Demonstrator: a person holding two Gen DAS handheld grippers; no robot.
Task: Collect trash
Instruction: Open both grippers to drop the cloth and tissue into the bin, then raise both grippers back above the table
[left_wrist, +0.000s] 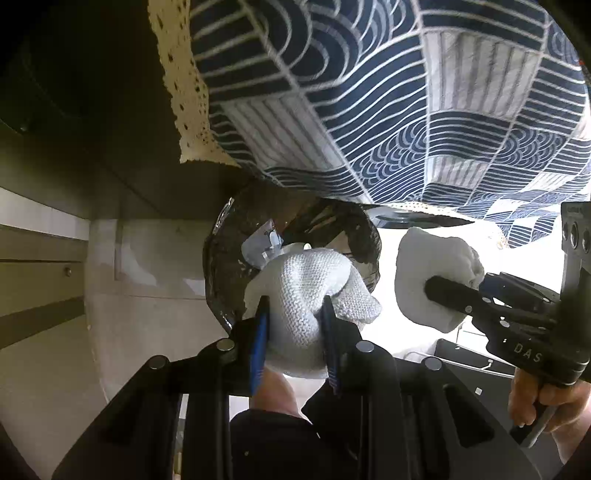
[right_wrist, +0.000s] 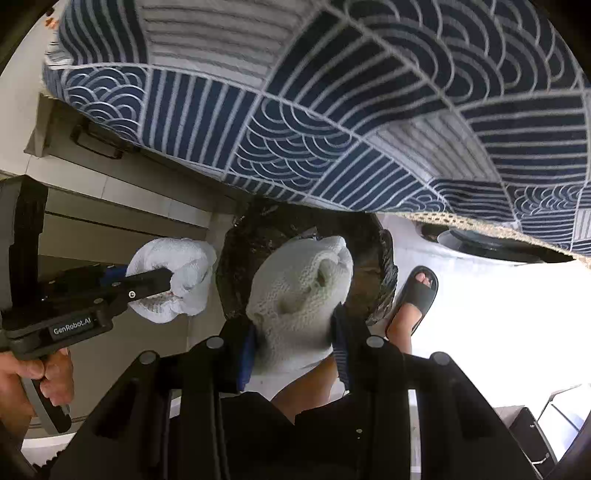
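My left gripper (left_wrist: 293, 321) is shut on a crumpled white paper towel (left_wrist: 306, 295), held just above the mouth of a bin lined with a black bag (left_wrist: 229, 266). My right gripper (right_wrist: 295, 332) is shut on a second crumpled white paper towel (right_wrist: 299, 295), also over the black-lined bin (right_wrist: 251, 236). Each gripper shows in the other's view: the right gripper (left_wrist: 436, 288) with its towel (left_wrist: 424, 258) to the right of the bin, the left gripper (right_wrist: 162, 284) with its towel (right_wrist: 177, 266) to the left of it. Some clear plastic (left_wrist: 262, 243) lies inside the bin.
A table edge draped in a blue and white patterned cloth (left_wrist: 369, 92) with a lace hem hangs over the bin. A person's foot in a dark sandal (right_wrist: 417, 291) stands right of the bin. Cabinet fronts (right_wrist: 110, 199) are on the left.
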